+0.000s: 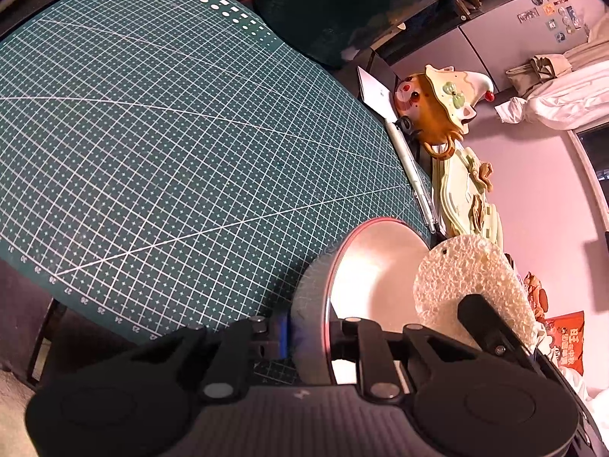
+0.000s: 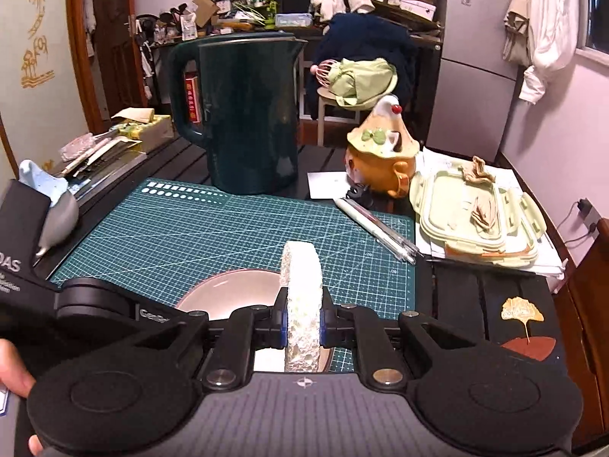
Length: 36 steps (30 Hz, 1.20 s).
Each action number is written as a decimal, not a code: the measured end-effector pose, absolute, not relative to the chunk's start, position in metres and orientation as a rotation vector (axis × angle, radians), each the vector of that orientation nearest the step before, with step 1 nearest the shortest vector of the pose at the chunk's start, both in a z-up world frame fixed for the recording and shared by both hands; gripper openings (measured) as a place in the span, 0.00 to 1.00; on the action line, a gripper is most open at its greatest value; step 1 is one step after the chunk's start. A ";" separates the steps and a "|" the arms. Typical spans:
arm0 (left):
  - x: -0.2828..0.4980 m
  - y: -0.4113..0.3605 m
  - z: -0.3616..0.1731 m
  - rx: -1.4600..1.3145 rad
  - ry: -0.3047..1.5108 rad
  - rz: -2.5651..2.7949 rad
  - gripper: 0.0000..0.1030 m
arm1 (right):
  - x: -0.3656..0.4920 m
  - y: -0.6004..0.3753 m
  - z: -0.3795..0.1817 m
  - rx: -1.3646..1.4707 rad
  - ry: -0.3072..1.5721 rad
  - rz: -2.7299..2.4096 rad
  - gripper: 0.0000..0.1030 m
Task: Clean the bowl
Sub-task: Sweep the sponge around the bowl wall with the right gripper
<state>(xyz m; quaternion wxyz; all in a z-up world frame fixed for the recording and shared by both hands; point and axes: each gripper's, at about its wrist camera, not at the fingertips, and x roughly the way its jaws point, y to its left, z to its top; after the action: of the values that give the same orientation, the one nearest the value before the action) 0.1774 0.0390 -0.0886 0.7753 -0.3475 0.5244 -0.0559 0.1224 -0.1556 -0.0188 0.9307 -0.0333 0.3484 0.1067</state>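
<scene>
A shallow bowl (image 1: 375,266) with a pale inside, grey outside and pink rim is tipped up on edge over the green cutting mat (image 1: 171,133). My left gripper (image 1: 308,337) is shut on its rim, one pad outside and one inside. A round white sponge (image 1: 472,278) hangs over the bowl's right side. In the right wrist view the sponge (image 2: 300,297) stands edge-on, and my right gripper (image 2: 302,329) is shut on it. The bowl (image 2: 232,291) lies just behind and below the sponge, partly hidden by the gripper.
A dark green jug (image 2: 243,114) stands at the mat's far edge. An orange figurine pot (image 2: 380,160), pale green container lids (image 2: 479,217) and pens (image 2: 380,228) lie to the right. A grey scoop (image 2: 57,221) sits at the left. A hand (image 2: 15,373) shows at the lower left.
</scene>
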 end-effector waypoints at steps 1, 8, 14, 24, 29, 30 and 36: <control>0.177 0.039 -0.088 -0.753 1.130 -0.117 0.17 | 0.122 -0.155 -0.020 -0.068 0.717 0.222 0.12; 0.176 0.040 -0.089 -0.805 1.095 -0.093 0.17 | 0.122 -0.154 -0.025 -0.058 0.749 0.241 0.12; 0.172 0.039 -0.089 -0.783 1.054 -0.091 0.17 | 0.121 -0.152 -0.027 -0.062 0.755 0.248 0.12; 0.177 0.042 -0.087 -0.785 1.071 -0.109 0.17 | 0.121 -0.151 -0.027 -0.053 0.761 0.251 0.12; 0.174 0.044 -0.089 -0.779 1.088 -0.119 0.17 | 0.120 -0.156 -0.019 -0.023 0.752 0.270 0.12; 0.173 0.045 -0.089 -0.773 1.089 -0.121 0.17 | 0.120 -0.156 -0.018 -0.017 0.753 0.277 0.12; 0.178 0.038 -0.086 -0.719 1.084 -0.121 0.15 | 0.131 -0.154 -0.041 0.038 0.880 0.320 0.12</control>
<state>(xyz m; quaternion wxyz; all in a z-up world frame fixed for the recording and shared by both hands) 0.1783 0.0380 -0.0858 0.7943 -0.3343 0.5043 -0.0561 0.1306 -0.1544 -0.0406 0.8923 0.0182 0.4239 0.1542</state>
